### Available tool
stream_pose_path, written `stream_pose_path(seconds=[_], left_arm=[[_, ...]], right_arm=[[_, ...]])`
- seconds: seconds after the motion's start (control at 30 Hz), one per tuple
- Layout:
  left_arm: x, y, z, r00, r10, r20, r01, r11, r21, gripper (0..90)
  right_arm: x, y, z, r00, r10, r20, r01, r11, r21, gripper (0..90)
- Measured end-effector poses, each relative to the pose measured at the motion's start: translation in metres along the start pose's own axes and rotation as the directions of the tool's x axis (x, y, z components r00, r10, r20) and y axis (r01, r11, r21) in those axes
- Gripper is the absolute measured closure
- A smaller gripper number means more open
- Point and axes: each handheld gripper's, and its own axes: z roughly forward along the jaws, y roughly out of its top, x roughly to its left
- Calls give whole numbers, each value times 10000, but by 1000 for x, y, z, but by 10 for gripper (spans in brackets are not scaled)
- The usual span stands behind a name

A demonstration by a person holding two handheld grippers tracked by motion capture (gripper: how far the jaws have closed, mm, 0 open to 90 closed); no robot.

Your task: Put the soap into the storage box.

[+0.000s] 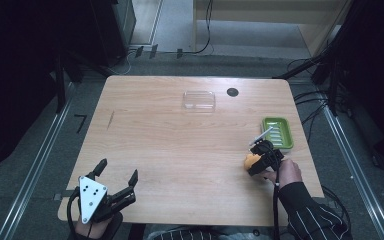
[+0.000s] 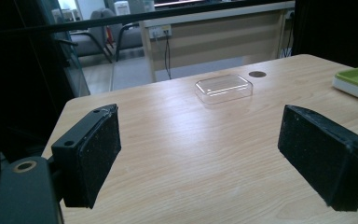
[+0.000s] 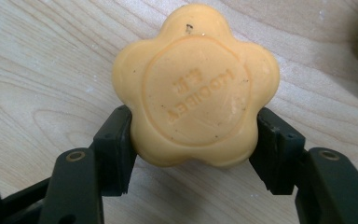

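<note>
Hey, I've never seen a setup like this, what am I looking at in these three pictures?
A person sits at a wooden table holding hand-operated tongs in each hand. One picture looks down from above; the other two come from cameras riding on each pair of tongs. The right tongs are shut on a yellow flower-shaped soap, seen close up in their own camera. The left tongs are open, with nothing between them. Farther back on the table lie a clear plastic lid and a green soap dish.
</note>
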Motion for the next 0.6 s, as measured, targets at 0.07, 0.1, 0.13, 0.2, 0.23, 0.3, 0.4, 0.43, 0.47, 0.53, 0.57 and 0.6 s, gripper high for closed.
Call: stream_pose_path(seconds=[0.07, 0.1, 0.13, 0.2, 0.23, 0.3, 0.4, 0.43, 0.47, 0.53, 0.57, 0.6], left_arm=[[0, 0, 0, 10000, 4, 3, -4, 10000, 0, 136], [0, 0, 0, 10000, 6, 6, -6, 10000, 4, 136], [0, 0, 0, 10000, 7, -1, -7, 10000, 9, 136], [0, 0, 0, 10000, 9, 2, -9, 10000, 7, 136], [0, 0, 0, 10000, 39, 11, -39, 10000, 18, 136], [0, 0, 0, 10000, 41, 6, -41, 10000, 12, 137], [0, 0, 0, 10000, 28, 7, -28, 10000, 6, 136], [0, 0, 0, 10000, 35, 8, -35, 10000, 15, 136], [0, 0, 0, 10000, 36, 11, -36, 10000, 15, 136], [0, 0, 0, 10000, 39, 7, -39, 10000, 28, 137], [0, 0, 0, 10000, 43, 9, -43, 10000, 29, 137], [0, 0, 0, 10000, 39, 16, -39, 10000, 17, 136]], right_arm=[[0, 0, 0, 10000, -1, -3, 1, 10000, 10, 396], [0, 0, 0, 10000, 36, -42, -36, 10000, 22, 396], [-1, 0, 1, 10000, -9, -63, 9, 10000, 47, 396], [0, 0, 2, 10000, -50, 43, 49, 9999, 137, 395], [3, 0, 2, 9995, -157, 260, 151, 9996, 233, 395], [3, 1, 2, 9995, -155, 288, 151, 9998, 150, 394], [2, 1, 3, 9997, -56, 220, 52, 9998, 202, 389], [2, 1, 3, 9998, -51, 208, 46, 9998, 205, 387], [2, 1, 3, 9998, -40, 198, 36, 9998, 211, 381], [2, 2, 3, 10000, -10, 79, 9, 9998, 191, 351], [1, 2, 4, 10000, -9, 3, 9, 9997, 247, 333], [1, 2, 4, 10000, -2, 40, 1, 9997, 263, 326]])
